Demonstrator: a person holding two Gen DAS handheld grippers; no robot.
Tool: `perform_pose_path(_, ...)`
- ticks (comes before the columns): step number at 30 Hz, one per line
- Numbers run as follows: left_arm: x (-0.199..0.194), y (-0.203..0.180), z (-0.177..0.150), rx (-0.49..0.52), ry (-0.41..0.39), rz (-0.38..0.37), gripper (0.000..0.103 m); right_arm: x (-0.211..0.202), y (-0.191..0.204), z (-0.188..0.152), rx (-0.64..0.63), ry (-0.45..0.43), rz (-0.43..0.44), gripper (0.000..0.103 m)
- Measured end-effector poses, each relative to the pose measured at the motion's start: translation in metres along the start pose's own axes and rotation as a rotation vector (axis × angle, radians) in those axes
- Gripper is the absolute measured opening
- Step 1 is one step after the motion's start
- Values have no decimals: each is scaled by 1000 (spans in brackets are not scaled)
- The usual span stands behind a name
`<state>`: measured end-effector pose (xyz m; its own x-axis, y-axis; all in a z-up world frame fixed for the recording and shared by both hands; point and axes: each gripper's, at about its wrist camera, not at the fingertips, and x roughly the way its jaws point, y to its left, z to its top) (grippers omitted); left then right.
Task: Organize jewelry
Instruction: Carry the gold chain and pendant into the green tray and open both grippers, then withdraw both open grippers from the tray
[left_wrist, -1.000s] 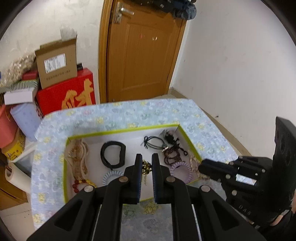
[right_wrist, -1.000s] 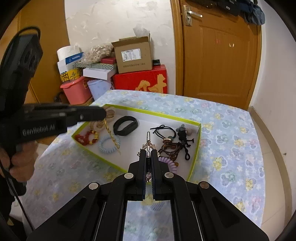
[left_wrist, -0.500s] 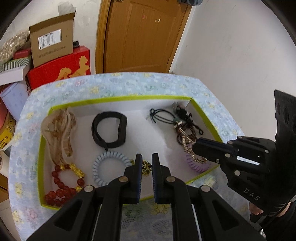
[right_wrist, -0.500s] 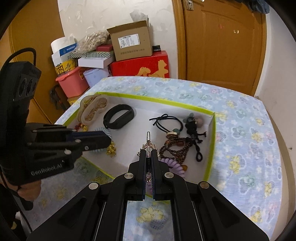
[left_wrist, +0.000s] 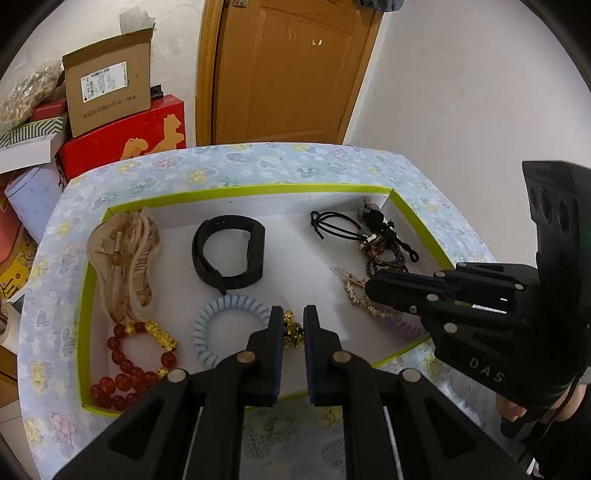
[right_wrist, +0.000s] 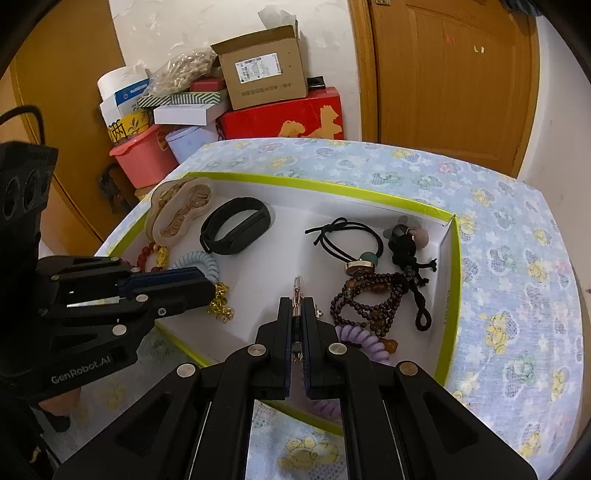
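Observation:
A white tray with a green rim (left_wrist: 243, 190) (right_wrist: 456, 258) holds jewelry: a black band (left_wrist: 229, 258), a blue coil tie (left_wrist: 231, 328), red beads (left_wrist: 125, 373), a black hair tie (right_wrist: 343, 236) and brown beads (right_wrist: 369, 299). My left gripper (left_wrist: 293, 325) is shut on a gold chain (left_wrist: 292, 332), which hangs bunched at its tips over the tray's near side (right_wrist: 221, 303). My right gripper (right_wrist: 297, 308) is shut on a rose-gold hair clip (right_wrist: 296, 291), held over the tray's right part (left_wrist: 365, 299).
The tray lies on a table with a flowered blue cloth (right_wrist: 517, 258). Behind it stand stacked boxes (left_wrist: 107, 92), a red box (right_wrist: 284, 114), a pink bin (right_wrist: 144, 155) and a wooden door (left_wrist: 288, 70). A purple coil tie (right_wrist: 364, 343) lies under the right gripper.
Both grippers came lower and closer over the tray. The gold chain, hanging long a second ago, is now bunched at the left tips. The clip stays gripped.

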<state>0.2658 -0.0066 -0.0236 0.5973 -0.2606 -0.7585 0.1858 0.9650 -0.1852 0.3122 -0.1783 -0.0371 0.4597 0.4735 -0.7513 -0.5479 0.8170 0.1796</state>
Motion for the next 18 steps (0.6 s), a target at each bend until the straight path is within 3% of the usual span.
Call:
perform_pose_path(6, -5, -2, -2, 3, -5, 2, 11, -7, -1, 1, 20, -5, -6, 15)
perform_pose_path(10, -15, -4, -4, -1, -19, 11, 20, -20, 2, 1, 23, -26, -9, 15)
perform_pose_path(18, -49, -11, -15, -4, -59, 52, 20, -56, 11, -13, 27, -59, -38, 16)
